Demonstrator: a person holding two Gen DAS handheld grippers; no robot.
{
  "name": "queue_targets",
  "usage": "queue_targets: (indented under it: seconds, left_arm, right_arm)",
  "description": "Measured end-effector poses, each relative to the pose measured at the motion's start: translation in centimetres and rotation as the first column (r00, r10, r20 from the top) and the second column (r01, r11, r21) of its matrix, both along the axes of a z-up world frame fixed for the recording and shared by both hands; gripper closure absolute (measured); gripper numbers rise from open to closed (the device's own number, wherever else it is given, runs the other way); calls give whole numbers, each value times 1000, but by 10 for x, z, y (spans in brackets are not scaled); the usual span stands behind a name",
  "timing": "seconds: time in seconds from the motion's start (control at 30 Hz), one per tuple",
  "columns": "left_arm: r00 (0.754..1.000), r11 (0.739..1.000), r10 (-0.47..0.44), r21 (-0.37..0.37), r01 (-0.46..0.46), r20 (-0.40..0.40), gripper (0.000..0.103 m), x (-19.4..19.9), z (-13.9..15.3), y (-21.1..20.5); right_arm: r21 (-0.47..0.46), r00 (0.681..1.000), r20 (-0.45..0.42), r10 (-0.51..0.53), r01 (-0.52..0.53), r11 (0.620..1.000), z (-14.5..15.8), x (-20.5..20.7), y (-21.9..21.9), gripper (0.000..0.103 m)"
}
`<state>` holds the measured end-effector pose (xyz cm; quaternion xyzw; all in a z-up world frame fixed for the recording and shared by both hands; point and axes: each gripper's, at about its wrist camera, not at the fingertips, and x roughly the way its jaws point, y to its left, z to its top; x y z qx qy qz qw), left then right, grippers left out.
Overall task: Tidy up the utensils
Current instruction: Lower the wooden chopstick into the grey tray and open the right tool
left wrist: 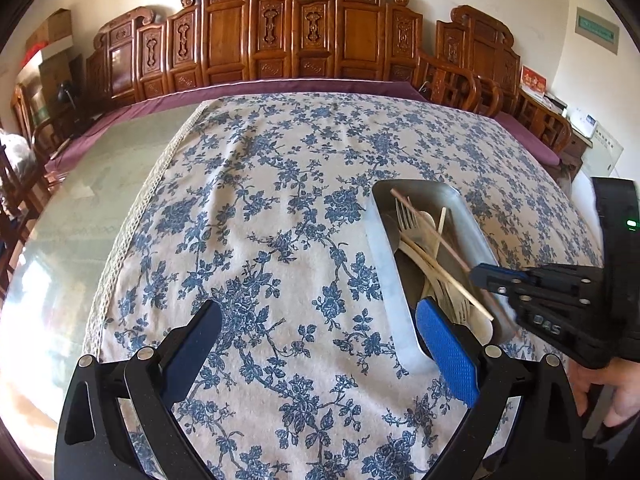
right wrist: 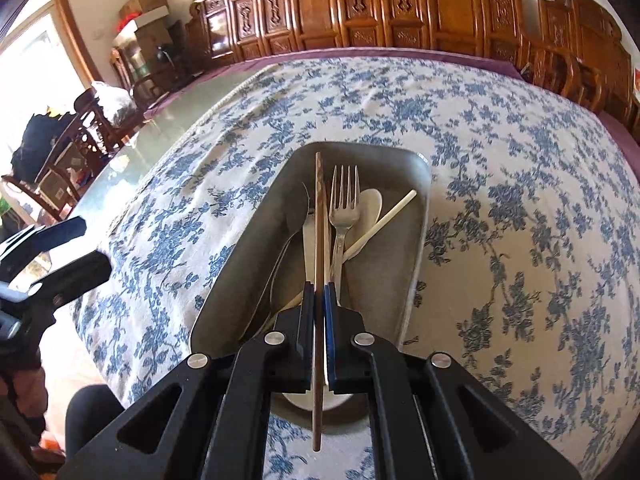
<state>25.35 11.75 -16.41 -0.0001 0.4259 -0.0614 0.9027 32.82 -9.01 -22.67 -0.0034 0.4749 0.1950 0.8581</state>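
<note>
1. Right gripper (right wrist: 319, 292) pressed together on a brown chopstick (right wrist: 319, 216), pinched along the stick's rear half; butt end poking out behind the pads, toward the near edge of the tabletop.
2. Chopstick's long axis ran straight ahead along the gripper's fingers, tip aimed at the far end of the tray (right wrist: 416, 248) and lying over it, above the other pieces. Whether the tip touched anything below: could not tell.
3. Tray sat on the floral cloth (left wrist: 280, 184) toward the right side of the tabletop, long side running away from the near edge. Inside: a fork (right wrist: 343, 208), a pale spoon (right wrist: 370, 208), a pale chopstick (right wrist: 380, 222) lying slantwise, and a dark spoon (right wrist: 296, 216) against the left wall.
4. Left gripper (left wrist: 320, 332) spread wide, holding nothing, above bare cloth just left of the tray's near end; its right finger close to the tray's near left wall.
5. Right gripper plainly the nearer to the tray: over its near end, with the left one alongside.
6. Judged: stick in the middle of going into or coming out of the tray; either way the move would run along the tray's length, so keeping stick and tray parallel mattered most.
</note>
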Motion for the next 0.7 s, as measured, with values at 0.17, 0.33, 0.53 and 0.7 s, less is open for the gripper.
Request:
queue_targets:
  seconds: [0.17,0.33,0.53,0.7]
  left_arm:
    - [1000,1000,-8,-21,9,11,9,-2,6,1]
    - [1000,1000,-10,-22,10,16,9,-2,8,0]
    - [1000,1000,-7,-8,8,13,9,-1,5,-1]
    - [1000,1000,-9,-8,9,12,9,-1,4,-2]
  right_arm:
    - [31,999,-36,-34,35,999,-9,11,9,97]
    - [59,997,-63,-38,41,997,-17,16,17,96]
    - [56,999,-36,-10,12,998,-18,13,19,95]
    - [80,1000,-3,18,-18,997,-12,7,17,93]
